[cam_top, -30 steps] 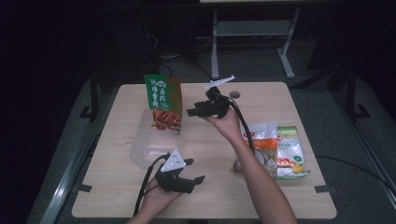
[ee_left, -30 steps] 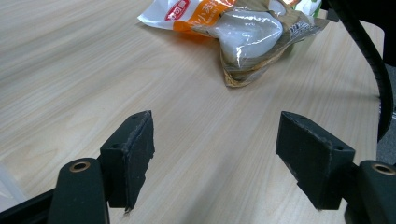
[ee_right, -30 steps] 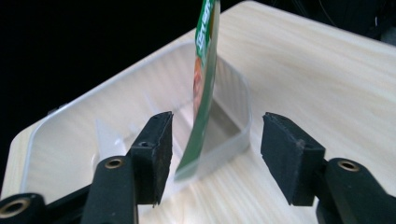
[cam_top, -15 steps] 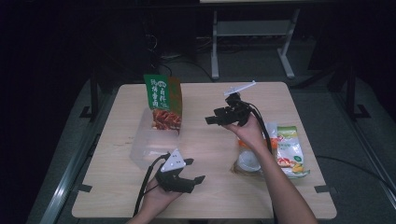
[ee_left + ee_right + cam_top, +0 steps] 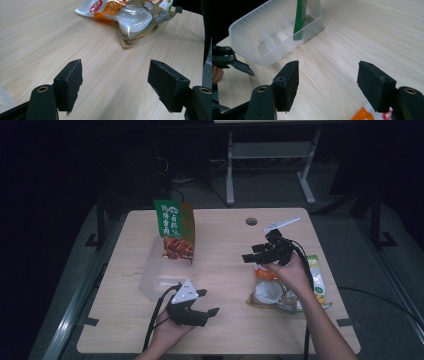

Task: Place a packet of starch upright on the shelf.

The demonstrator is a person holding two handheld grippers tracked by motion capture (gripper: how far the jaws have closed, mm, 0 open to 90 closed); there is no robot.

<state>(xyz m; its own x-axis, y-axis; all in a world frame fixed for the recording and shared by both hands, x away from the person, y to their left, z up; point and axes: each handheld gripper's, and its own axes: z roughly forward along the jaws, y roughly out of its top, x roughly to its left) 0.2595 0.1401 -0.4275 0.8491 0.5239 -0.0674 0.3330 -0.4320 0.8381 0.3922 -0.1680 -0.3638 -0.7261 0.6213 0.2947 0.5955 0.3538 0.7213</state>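
A clear plastic bin (image 5: pixel 160 272) sits left of the table's middle, and a green snack bag (image 5: pixel 174 227) stands upright in its far end. A pile of snack packets (image 5: pixel 280 292) lies at the right. My right gripper (image 5: pixel 248 258) hovers over the pile's far edge and points left. Its jaws have just been opening and nothing is between them. In the right gripper view, the right gripper (image 5: pixel 328 80) faces the bin (image 5: pixel 277 32) and the green bag (image 5: pixel 300 17). My left gripper (image 5: pixel 209 302) rests open near the front edge. The left gripper (image 5: pixel 115 80) faces the packets (image 5: pixel 132 17).
The light wooden table (image 5: pixel 225 330) has a round cable hole (image 5: pixel 251 221) at the back. A white metal frame (image 5: pixel 270 155) stands on the dark floor beyond it. An orange packet corner (image 5: pixel 364 113) lies just under my right jaws.
My right gripper has travelled right and toward the front, from beside the green bag to above the packet pile. Its jaws stand a little wider. The left gripper has stayed put.
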